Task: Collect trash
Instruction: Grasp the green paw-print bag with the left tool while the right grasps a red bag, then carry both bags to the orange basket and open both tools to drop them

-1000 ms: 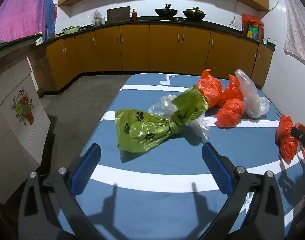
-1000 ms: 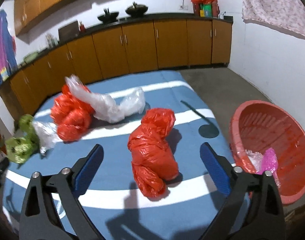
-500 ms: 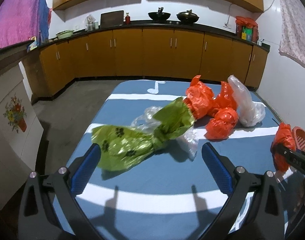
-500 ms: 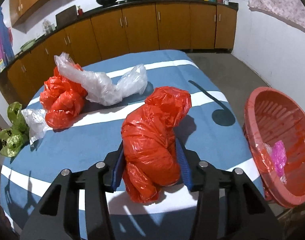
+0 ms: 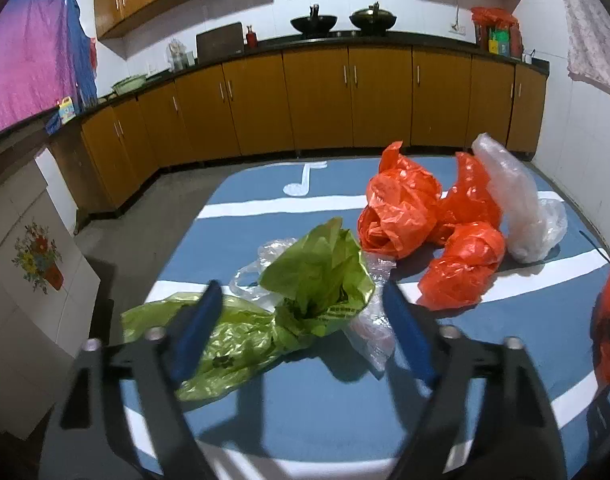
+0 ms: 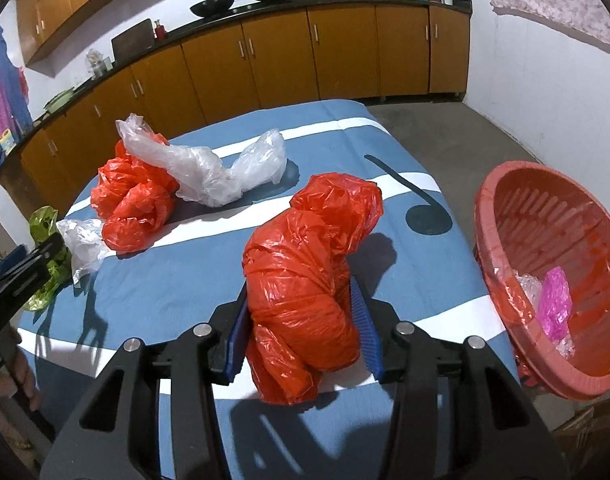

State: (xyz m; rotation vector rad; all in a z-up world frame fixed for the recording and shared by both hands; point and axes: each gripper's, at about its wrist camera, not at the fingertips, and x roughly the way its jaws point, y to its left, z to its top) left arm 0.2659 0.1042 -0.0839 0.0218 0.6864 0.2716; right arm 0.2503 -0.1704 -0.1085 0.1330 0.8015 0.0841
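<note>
My right gripper [image 6: 303, 330] is shut on a crumpled red plastic bag [image 6: 305, 276] over the blue striped table [image 6: 345, 136]. A red plastic basket [image 6: 545, 280] stands at the table's right edge, holding a pink wrapper [image 6: 553, 304] and clear plastic. My left gripper [image 5: 301, 324] is open around the knot of a green plastic bag [image 5: 297, 300]; its blue pads stand on either side without pressing it. Behind lie red bags [image 5: 425, 224] and a clear bag [image 5: 521, 204].
Clear plastic scraps [image 5: 369, 320] lie beside the green bag. Wooden cabinets [image 5: 345, 100] with pots on the counter line the back wall. The table drops off to the concrete floor [image 6: 445, 128] on the far and right sides. A floral-printed board [image 5: 29, 264] stands at left.
My right gripper closed on the red bag and has lifted it slightly. My left gripper moved forward and its jaws narrowed around the green bag's knot.
</note>
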